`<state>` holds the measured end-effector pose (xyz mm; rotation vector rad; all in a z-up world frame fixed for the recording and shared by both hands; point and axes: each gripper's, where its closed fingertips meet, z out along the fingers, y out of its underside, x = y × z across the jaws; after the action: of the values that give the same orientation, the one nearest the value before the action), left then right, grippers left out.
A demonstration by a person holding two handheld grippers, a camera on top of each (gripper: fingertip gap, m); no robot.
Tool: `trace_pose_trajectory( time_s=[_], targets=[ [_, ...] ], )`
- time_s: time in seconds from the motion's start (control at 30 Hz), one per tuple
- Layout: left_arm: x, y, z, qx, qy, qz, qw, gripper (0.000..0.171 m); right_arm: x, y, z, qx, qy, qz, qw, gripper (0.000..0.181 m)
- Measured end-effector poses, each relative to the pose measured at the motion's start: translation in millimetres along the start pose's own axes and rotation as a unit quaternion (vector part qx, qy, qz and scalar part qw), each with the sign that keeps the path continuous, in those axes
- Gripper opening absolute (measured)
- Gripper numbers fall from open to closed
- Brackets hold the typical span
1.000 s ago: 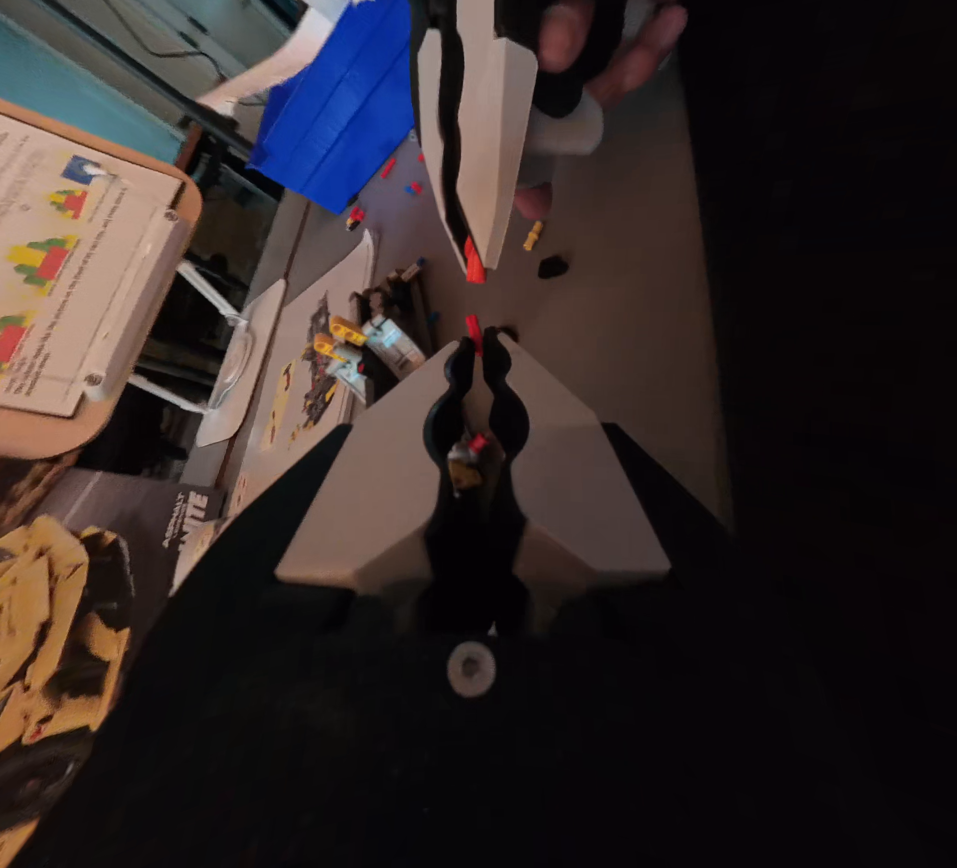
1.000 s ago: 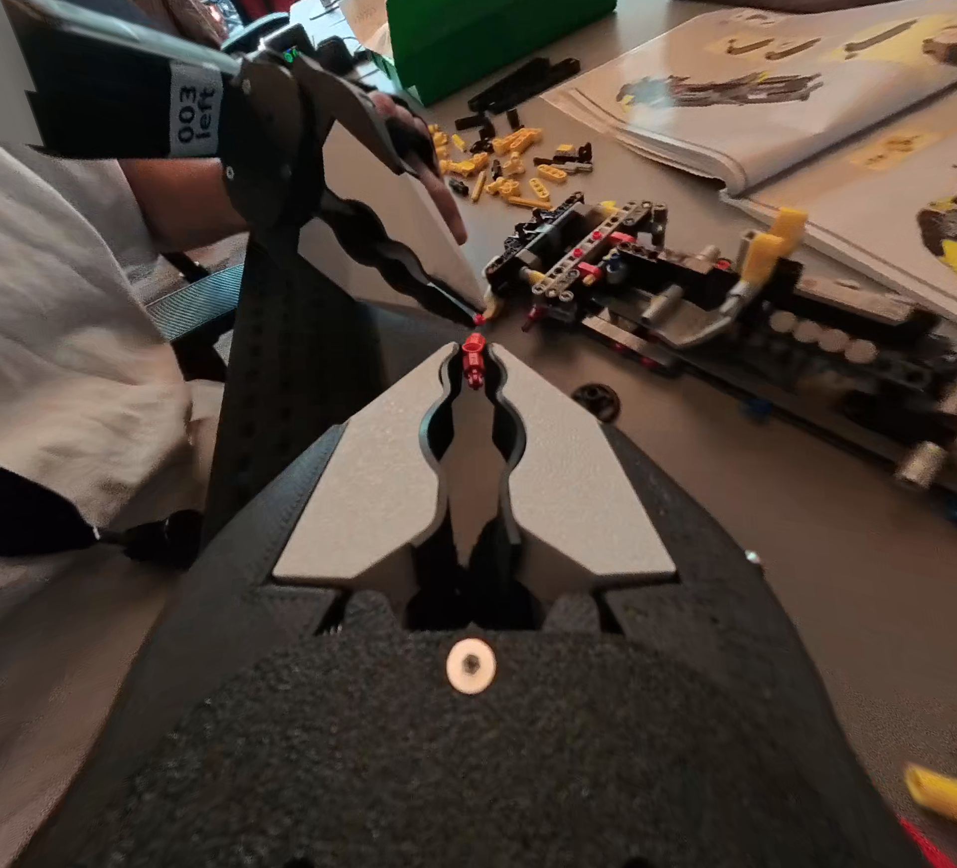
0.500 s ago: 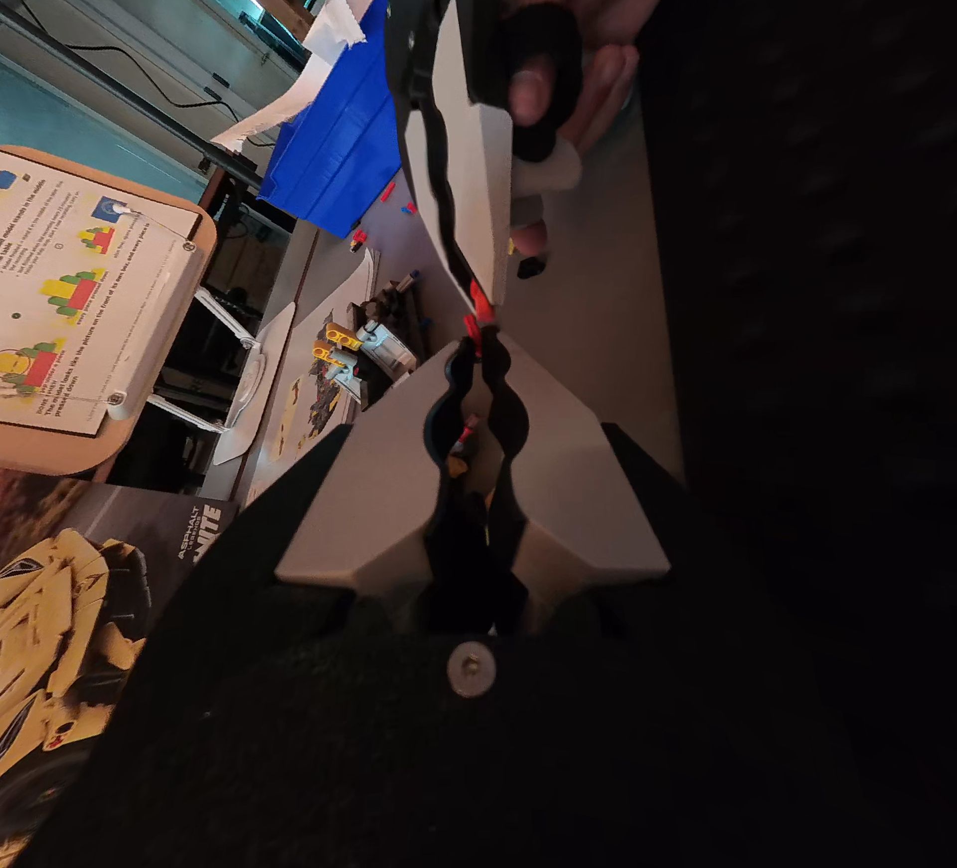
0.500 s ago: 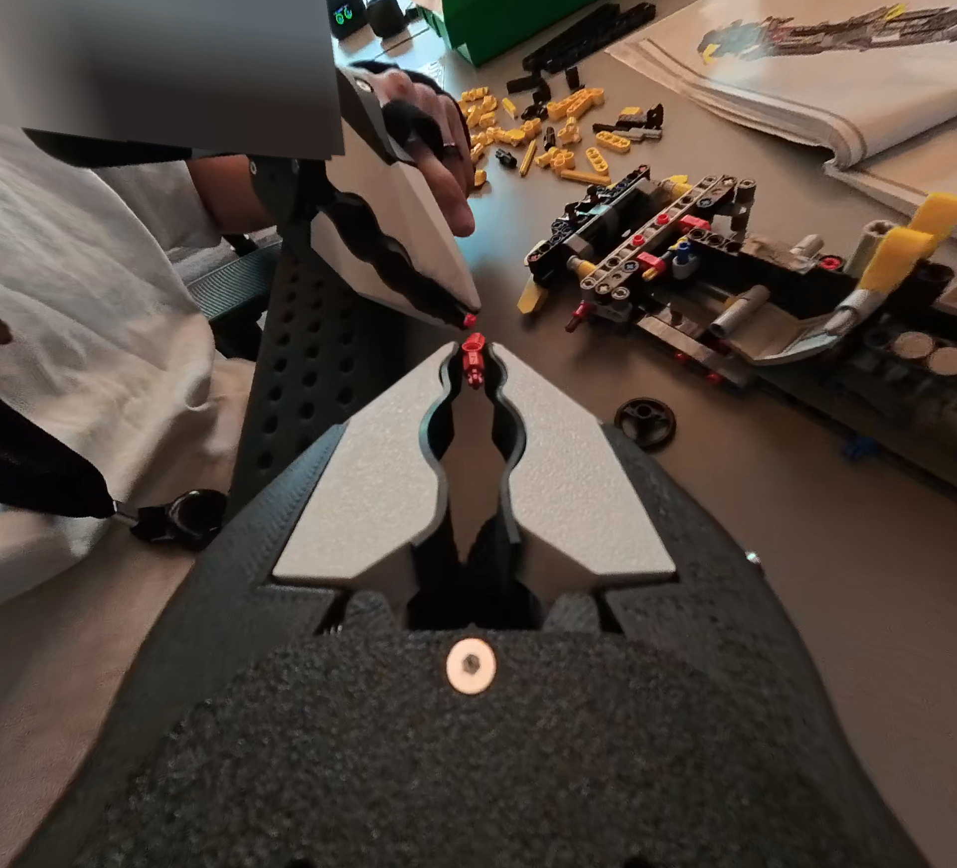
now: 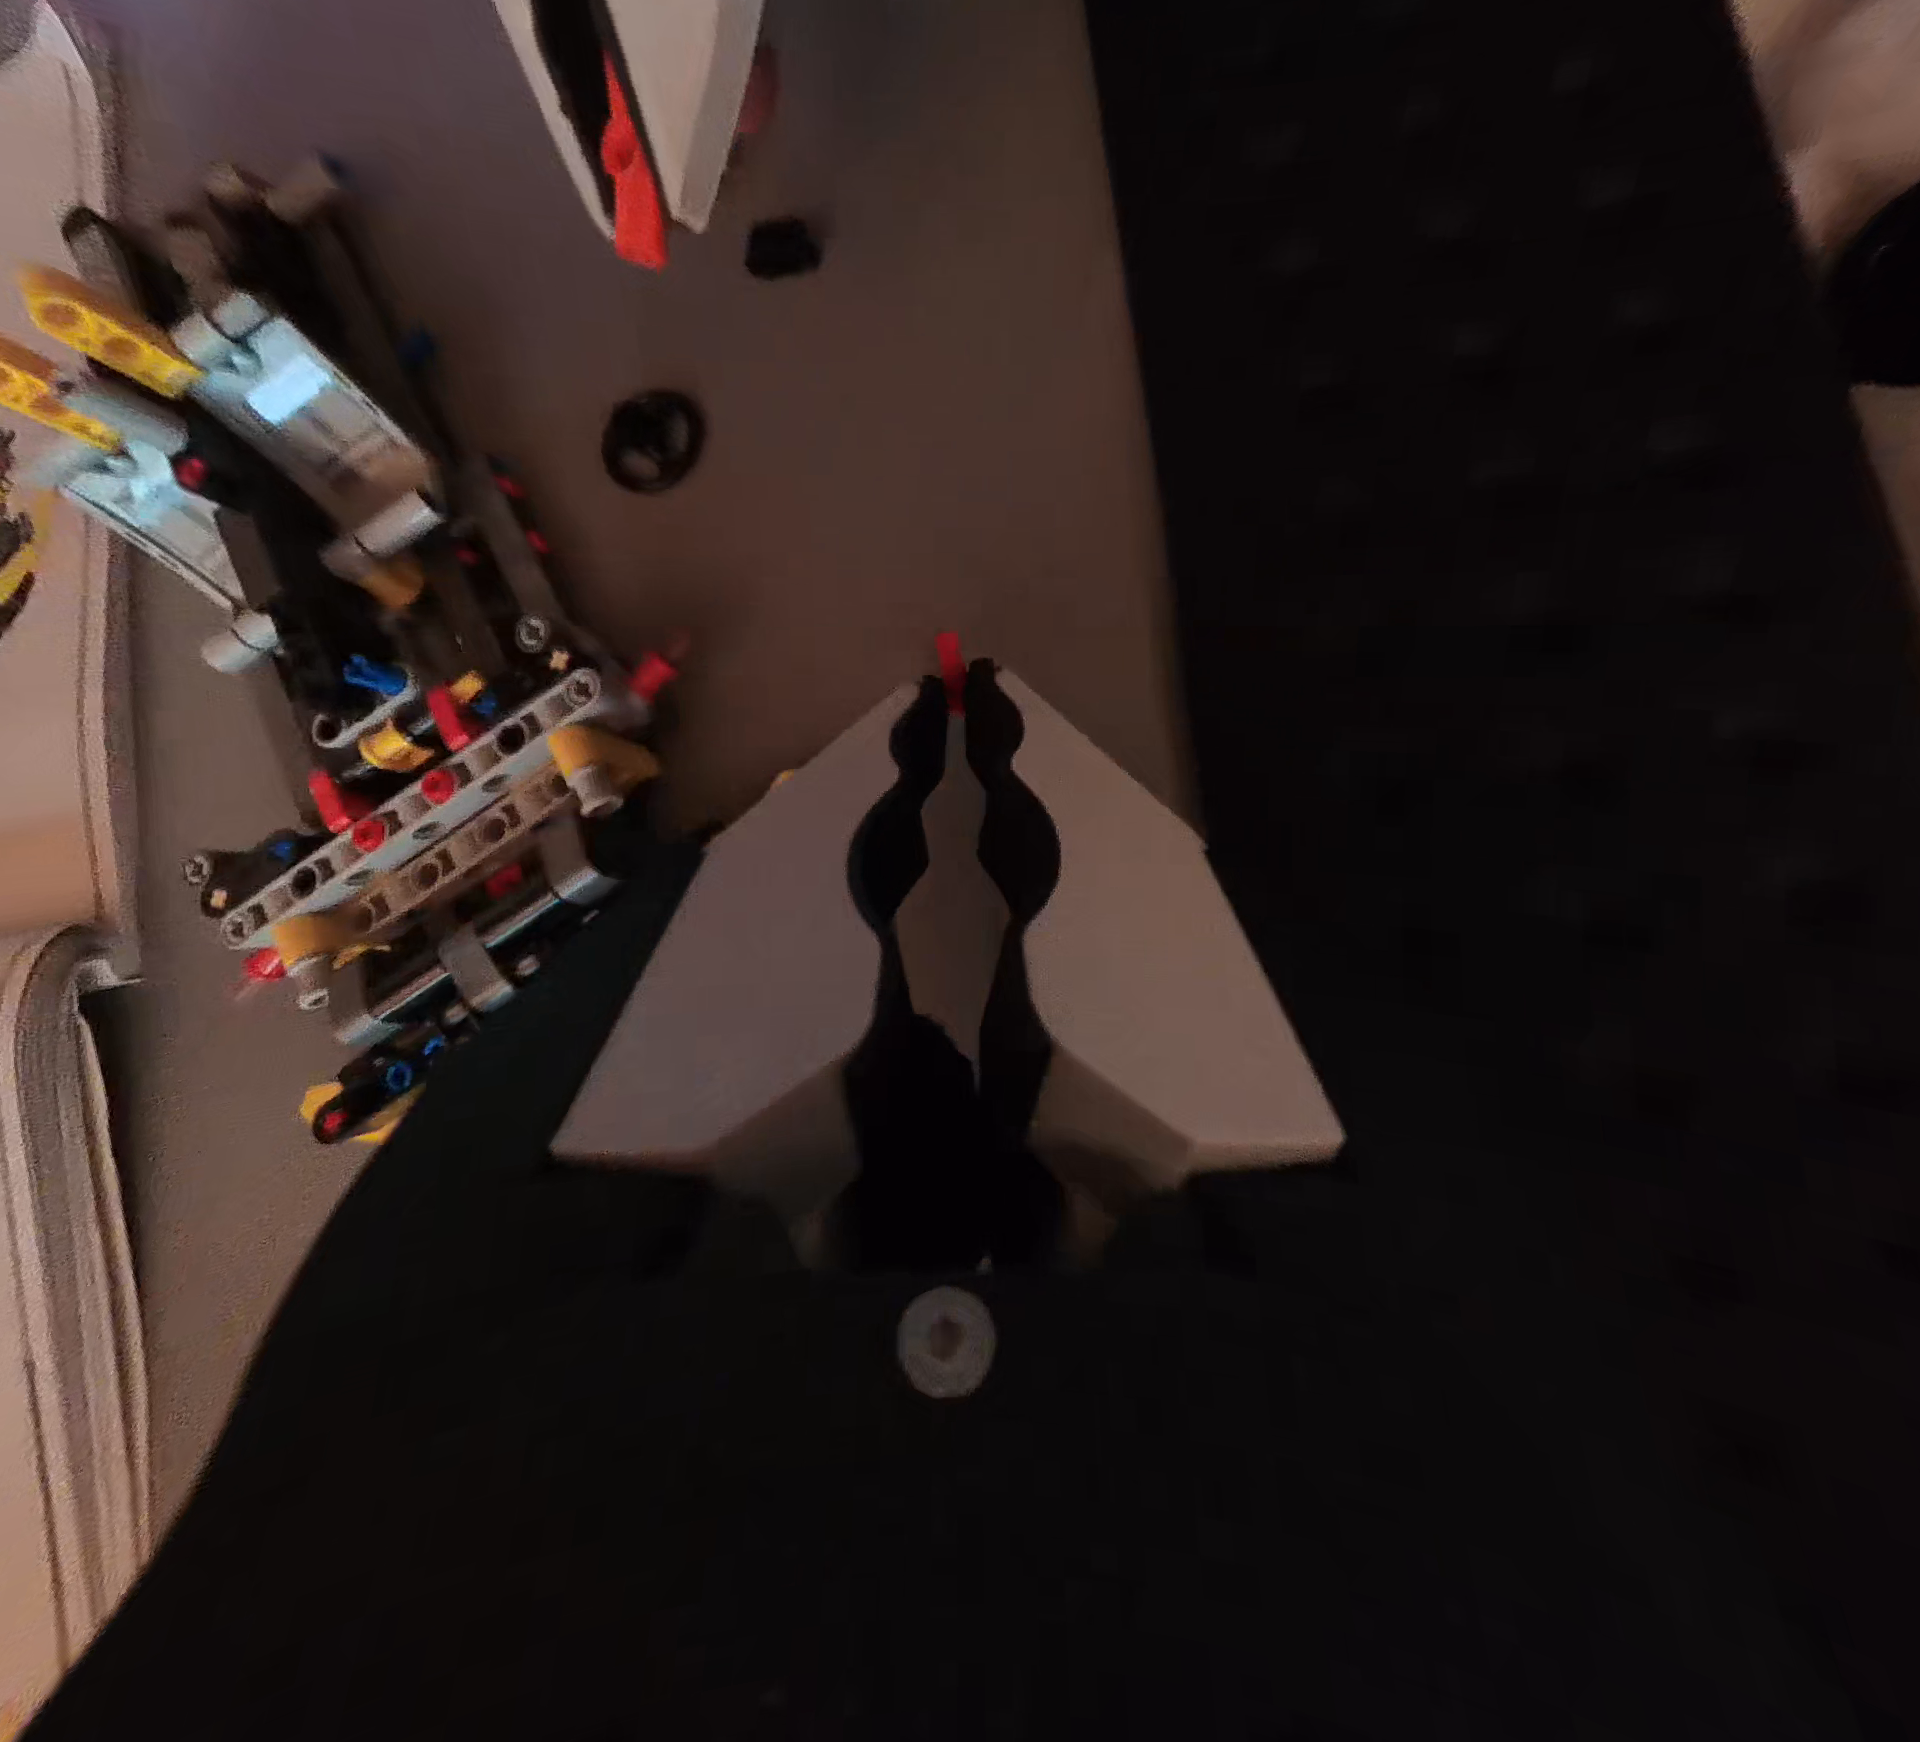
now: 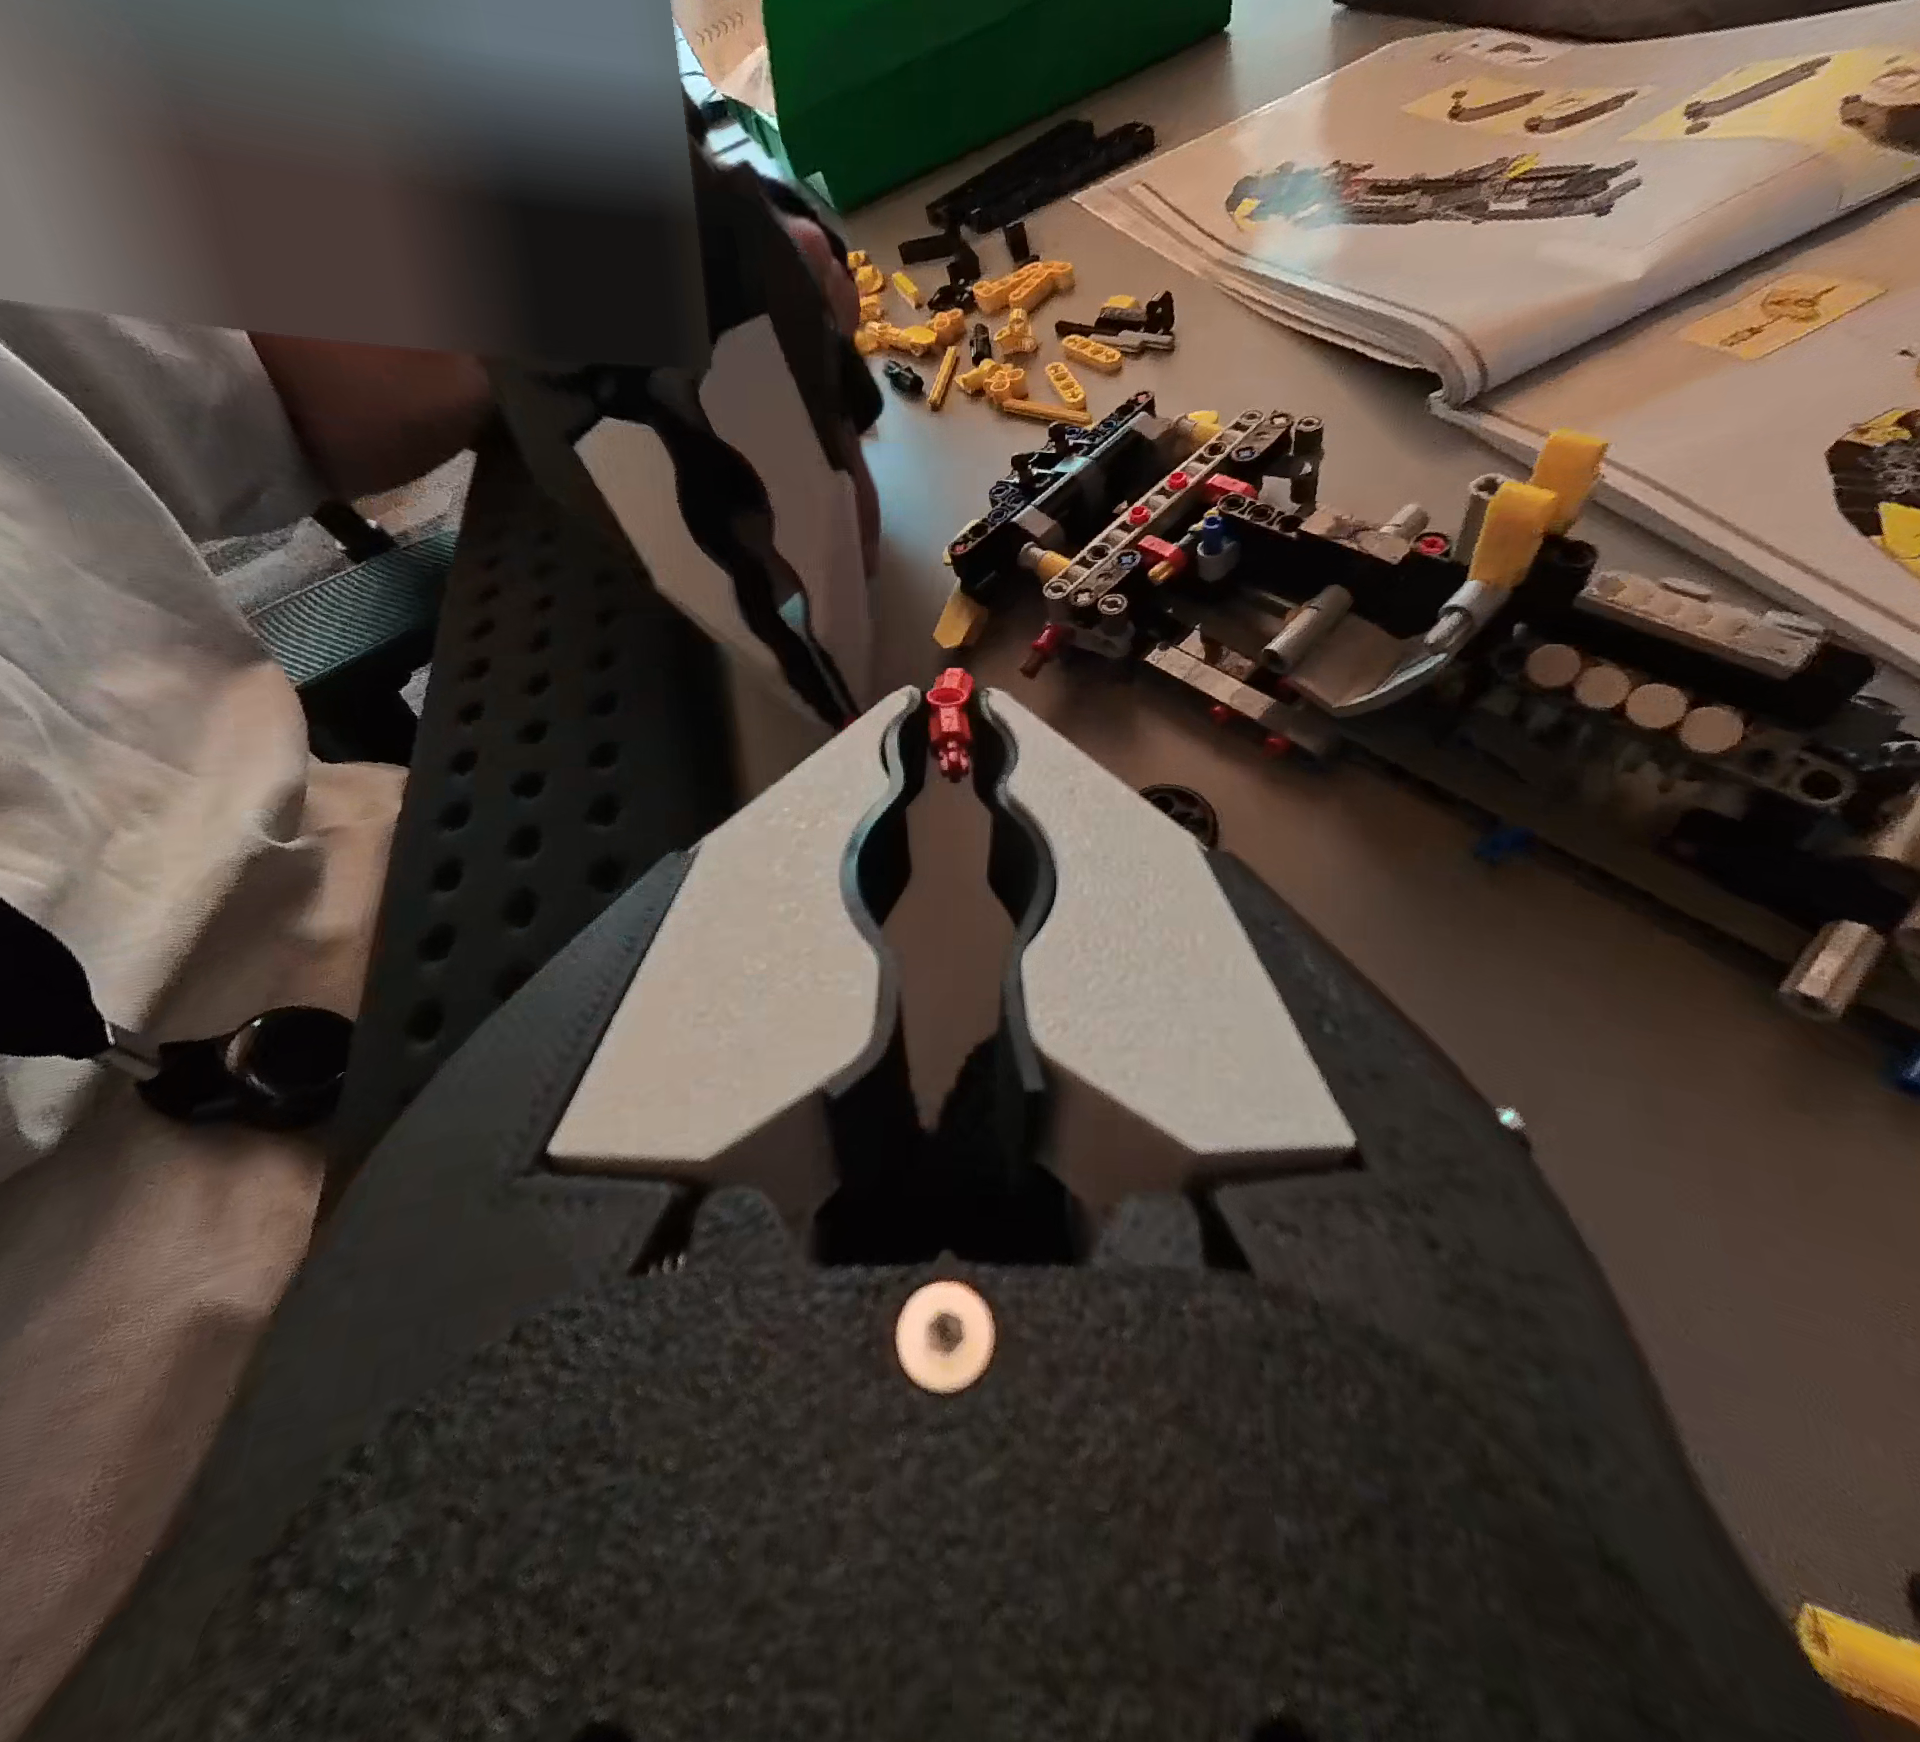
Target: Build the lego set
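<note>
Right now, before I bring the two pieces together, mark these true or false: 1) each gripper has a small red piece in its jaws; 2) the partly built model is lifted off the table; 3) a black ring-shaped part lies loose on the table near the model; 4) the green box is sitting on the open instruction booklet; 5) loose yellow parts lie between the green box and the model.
1) True: the right gripper pinches a red piece, and the left gripper pinches another red piece.
2) False: the model rests on the table.
3) True: the black ring lies loose beside it.
4) False: the green box stands on the table, apart from the booklet.
5) True: the yellow parts lie there.
</note>
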<state>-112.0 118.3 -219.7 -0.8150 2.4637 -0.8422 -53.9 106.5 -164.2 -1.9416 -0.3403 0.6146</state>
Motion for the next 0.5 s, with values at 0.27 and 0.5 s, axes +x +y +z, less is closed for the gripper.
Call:
trace_pose_trajectory(
  time_s=[0.27,0.5],
  targets=[
    [2.3,2.3,1.6,-0.023,0.021,-0.031,0.999,0.012,-6.5,4.6,1.9,-0.011,-0.007,-0.015,1.0,0.007],
    [1.6,-2.1,7.6,0.011,0.029,-0.07,0.997,0.003,-10.9,9.7,4.4,-0.023,-0.018,-0.018,0.999,0.007]
  ],
)
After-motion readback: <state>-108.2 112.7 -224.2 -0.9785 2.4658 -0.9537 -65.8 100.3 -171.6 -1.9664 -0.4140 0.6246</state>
